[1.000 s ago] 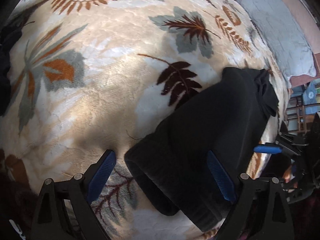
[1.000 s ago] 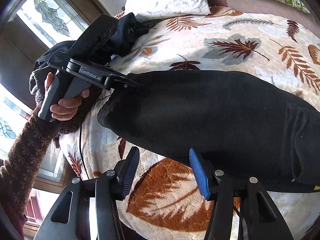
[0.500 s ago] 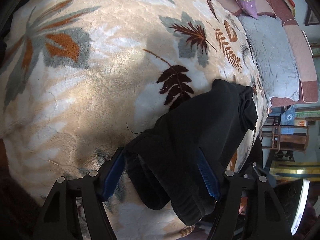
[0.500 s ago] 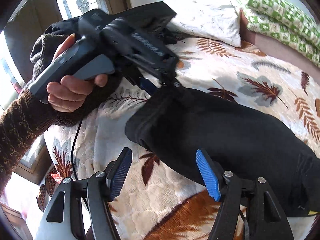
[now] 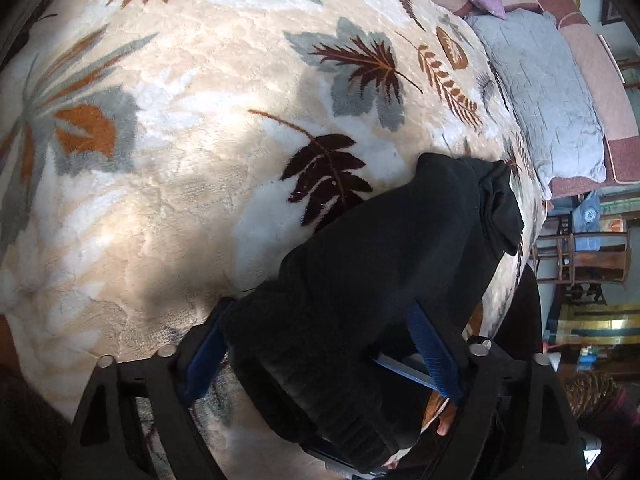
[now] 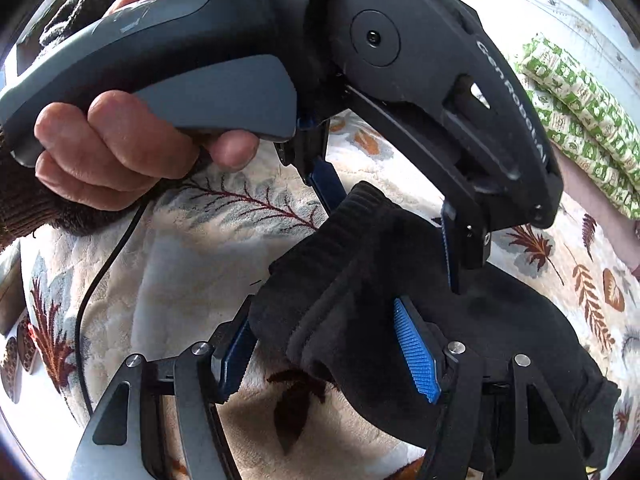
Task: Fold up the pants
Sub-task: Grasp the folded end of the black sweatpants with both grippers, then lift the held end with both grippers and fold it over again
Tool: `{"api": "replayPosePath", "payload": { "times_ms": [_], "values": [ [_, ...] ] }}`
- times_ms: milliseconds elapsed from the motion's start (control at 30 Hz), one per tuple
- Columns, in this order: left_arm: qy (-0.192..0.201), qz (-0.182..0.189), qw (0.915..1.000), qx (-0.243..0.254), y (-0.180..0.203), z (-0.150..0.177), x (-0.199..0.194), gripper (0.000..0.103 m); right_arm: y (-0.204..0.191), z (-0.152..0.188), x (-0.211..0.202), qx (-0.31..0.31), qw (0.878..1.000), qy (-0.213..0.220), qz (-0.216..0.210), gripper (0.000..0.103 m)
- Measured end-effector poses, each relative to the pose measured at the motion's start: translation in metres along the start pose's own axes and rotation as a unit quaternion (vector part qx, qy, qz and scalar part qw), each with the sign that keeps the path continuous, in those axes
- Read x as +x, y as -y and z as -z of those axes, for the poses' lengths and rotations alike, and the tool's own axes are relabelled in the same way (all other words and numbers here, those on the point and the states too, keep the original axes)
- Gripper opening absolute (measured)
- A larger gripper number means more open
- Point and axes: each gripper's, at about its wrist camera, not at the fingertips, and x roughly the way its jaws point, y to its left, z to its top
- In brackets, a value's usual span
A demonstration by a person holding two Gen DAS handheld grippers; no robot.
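Note:
Black pants (image 5: 400,240) lie folded lengthwise on a leaf-patterned blanket (image 5: 180,168). Both grippers meet at the ribbed cuff end. In the left wrist view my left gripper (image 5: 320,350) is closing, and the cuff is bunched and humped between its blue pads. The right wrist view shows that gripper (image 6: 390,224) from the side, held by a hand (image 6: 100,152), its fingers astride the raised cuff. My right gripper (image 6: 326,352) straddles the nearer part of the cuff on the pants (image 6: 500,320). Its jaws are closing slightly, and the cloth runs on under the right pad.
A grey pillow (image 5: 540,92) lies at the far right of the bed and a green patterned cushion (image 6: 580,92) at its head. Wooden furniture (image 5: 580,252) stands beyond the bed's edge. A black cable (image 6: 100,280) trails over the blanket (image 6: 180,272).
My left gripper's jaws have narrowed onto the cuff, which now humps up between them. My right gripper has swung from the pants' middle to the cuff end, close under the left gripper.

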Motion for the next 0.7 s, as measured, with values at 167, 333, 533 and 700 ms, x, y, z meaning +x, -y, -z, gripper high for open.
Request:
{"api": "replayPosePath", "payload": {
  "times_ms": [167, 333, 533, 700],
  "values": [
    [0.023, 0.079, 0.9917, -0.099, -0.037, 0.018, -0.014, 0.029, 0.020, 0.001, -0.005, 0.022, 0.999, 0.005, -0.042, 0.032],
    [0.050, 0.144, 0.9746, -0.164, -0.042, 0.033, -0.014, 0.028, 0.047, -0.002, -0.020, 0.065, 0.995, 0.017, -0.079, 0.029],
    [0.072, 0.183, 0.9602, -0.199, -0.021, 0.043, -0.020, 0.028, 0.072, 0.002, -0.049, 0.107, 0.988, 0.037, -0.103, 0.029],
    [0.075, 0.190, 0.9566, -0.208, 0.012, 0.040, -0.026, 0.029, 0.100, 0.012, -0.075, 0.139, 0.982, 0.057, -0.114, 0.029]
  ]
}}
